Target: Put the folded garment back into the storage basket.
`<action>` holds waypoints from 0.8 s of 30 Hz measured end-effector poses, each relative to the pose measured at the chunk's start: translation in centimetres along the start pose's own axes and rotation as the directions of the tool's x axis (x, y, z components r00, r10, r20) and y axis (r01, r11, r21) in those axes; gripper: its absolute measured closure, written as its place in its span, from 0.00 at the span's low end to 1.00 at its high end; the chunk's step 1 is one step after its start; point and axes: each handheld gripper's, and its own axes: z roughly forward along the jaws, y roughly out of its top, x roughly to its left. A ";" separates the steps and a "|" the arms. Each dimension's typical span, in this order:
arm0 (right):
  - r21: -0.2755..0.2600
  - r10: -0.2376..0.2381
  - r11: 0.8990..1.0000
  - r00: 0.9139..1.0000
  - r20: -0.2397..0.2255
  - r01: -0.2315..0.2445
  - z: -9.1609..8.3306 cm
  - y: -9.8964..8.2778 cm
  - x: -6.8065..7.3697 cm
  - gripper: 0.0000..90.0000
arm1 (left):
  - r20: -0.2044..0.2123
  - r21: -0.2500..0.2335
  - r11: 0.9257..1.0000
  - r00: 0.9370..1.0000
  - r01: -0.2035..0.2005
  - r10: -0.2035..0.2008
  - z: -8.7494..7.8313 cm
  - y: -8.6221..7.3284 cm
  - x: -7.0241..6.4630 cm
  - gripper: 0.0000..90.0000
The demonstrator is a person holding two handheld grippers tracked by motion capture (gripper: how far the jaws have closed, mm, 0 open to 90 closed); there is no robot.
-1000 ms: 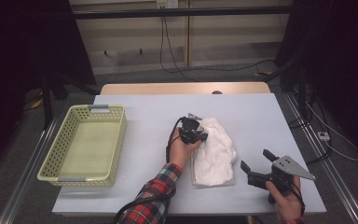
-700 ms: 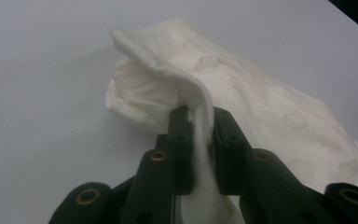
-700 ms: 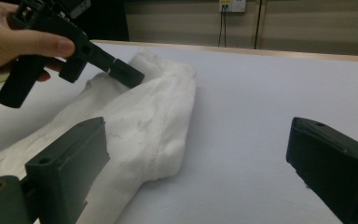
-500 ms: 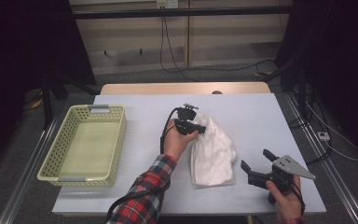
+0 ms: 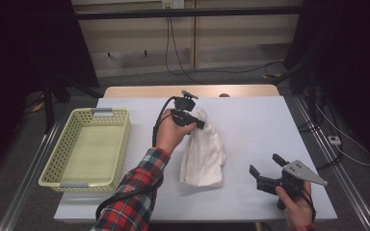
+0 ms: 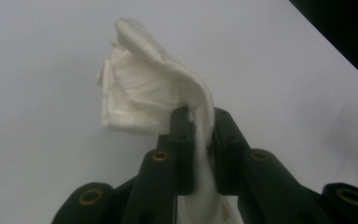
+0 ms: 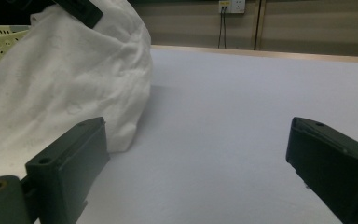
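Note:
A white cloth lies crumpled in the middle of the table, with its far end lifted. My left gripper is shut on that raised end; in the left gripper view the white cloth is pinched between the two black jaws of the left gripper and hangs down toward the table. My right gripper rests low near the front right edge, open, with nothing between its jaws. In the right gripper view the right gripper has wide-apart jaws and the white cloth bulges just left of them.
A pale yellow plastic basket stands at the table's left side, with nothing in it. The white tabletop stretches right of the cloth. Cables trail from both grippers. Dark surroundings and metal rails flank the table.
My left gripper has moved away from me and upward, pulling the cloth's far end up so the cloth stretches longer. The right gripper has stayed put.

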 end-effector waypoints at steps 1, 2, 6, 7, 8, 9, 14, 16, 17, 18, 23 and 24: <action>0.000 -0.001 1.000 1.000 -0.001 0.001 0.0 0.0 0.0 0.06 | -0.005 0.007 1.000 1.000 -0.001 0.001 -0.4 0.1 0.0 0.90; 0.001 0.002 1.000 1.000 0.000 -0.002 0.0 0.0 0.1 0.06 | -0.007 0.017 1.000 1.000 -0.004 0.004 -0.8 0.3 0.0 0.90; 0.000 -0.006 1.000 1.000 -0.002 0.006 0.0 0.0 0.1 0.06 | -0.028 0.045 0.999 1.000 -0.007 0.008 -2.4 0.8 0.1 0.90; 0.000 -0.007 1.000 1.000 -0.003 0.007 0.0 0.0 0.1 0.06 | -0.033 0.049 0.999 0.999 -0.008 0.009 -2.8 1.0 0.1 0.90; -0.002 -0.008 1.000 1.000 -0.002 0.008 -0.1 0.1 0.1 0.06 | -0.040 0.053 0.998 0.999 -0.013 0.015 -3.1 1.1 0.1 0.90; -0.004 -0.006 1.000 1.000 -0.001 0.006 -0.1 0.1 0.1 0.06 | -0.049 0.056 0.998 0.999 -0.013 0.016 -3.5 1.2 0.0 0.90; -0.004 -0.009 1.000 1.000 -0.002 0.009 -0.1 0.1 0.2 0.06 | -0.078 0.078 0.997 0.997 -0.017 0.024 -5.1 1.4 0.2 0.90; -0.003 -0.012 1.000 1.000 -0.002 0.012 -0.1 0.1 0.2 0.06 | -0.086 0.081 0.996 0.996 -0.020 0.027 -5.8 1.5 0.2 0.90; -0.002 -0.013 1.000 1.000 -0.003 0.013 -0.1 0.1 0.2 0.06 | -0.091 0.081 0.997 0.996 -0.018 0.026 -6.1 1.6 0.2 0.90; -0.004 -0.012 1.000 1.000 -0.002 0.012 -0.1 0.1 0.2 0.06 | -0.096 0.083 0.996 0.995 -0.027 0.035 -6.5 1.7 0.3 0.90; -0.005 -0.013 1.000 1.000 -0.003 0.013 -0.1 0.1 0.2 0.06 | -0.121 0.077 0.997 0.992 -0.030 0.039 -8.2 2.0 0.5 0.90; -0.004 -0.015 1.000 1.000 -0.003 0.015 -0.1 0.1 0.3 0.06 | -0.126 0.078 0.997 0.991 -0.029 0.038 -8.4 2.0 0.6 0.90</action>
